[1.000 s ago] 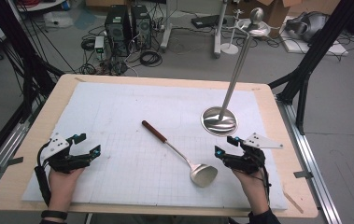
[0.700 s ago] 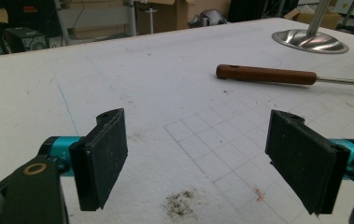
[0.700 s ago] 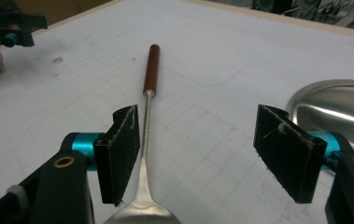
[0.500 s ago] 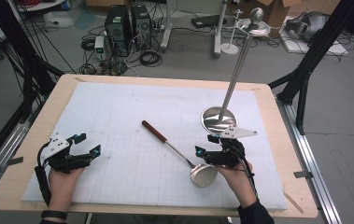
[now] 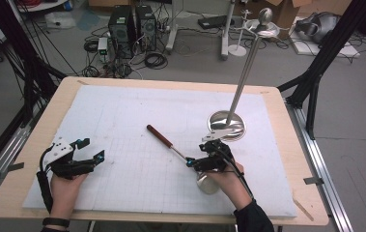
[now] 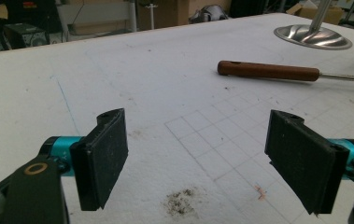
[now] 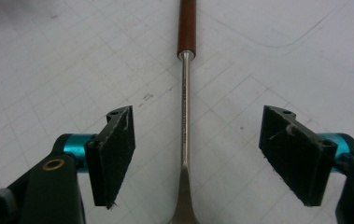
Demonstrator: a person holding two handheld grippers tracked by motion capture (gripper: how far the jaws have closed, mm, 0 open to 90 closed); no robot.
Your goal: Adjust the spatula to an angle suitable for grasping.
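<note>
A ladle lies on the white mat, with its brown wooden handle (image 5: 159, 135) to the upper left and its metal bowl (image 5: 208, 184) by my right hand. My right gripper (image 5: 196, 154) hovers over the thin metal shaft (image 7: 184, 121). In the right gripper view the right gripper (image 7: 195, 114) is open, its jaws have just been opening, and the shaft runs between them untouched. My left gripper (image 5: 92, 148) rests at the mat's left. The left gripper (image 6: 198, 116) is open with nothing between its jaws; the handle (image 6: 268, 71) lies ahead of it.
A metal stand with a round base (image 5: 226, 124) and a tilted pole (image 5: 244, 67) rises just behind my right gripper. The white gridded mat (image 5: 137, 111) covers the wooden table (image 5: 306, 159). Cables and computer cases lie on the floor beyond.
My right gripper has moved left from the mat's right side to above the ladle's shaft, just in front of the stand's base. The left gripper has stayed still.
</note>
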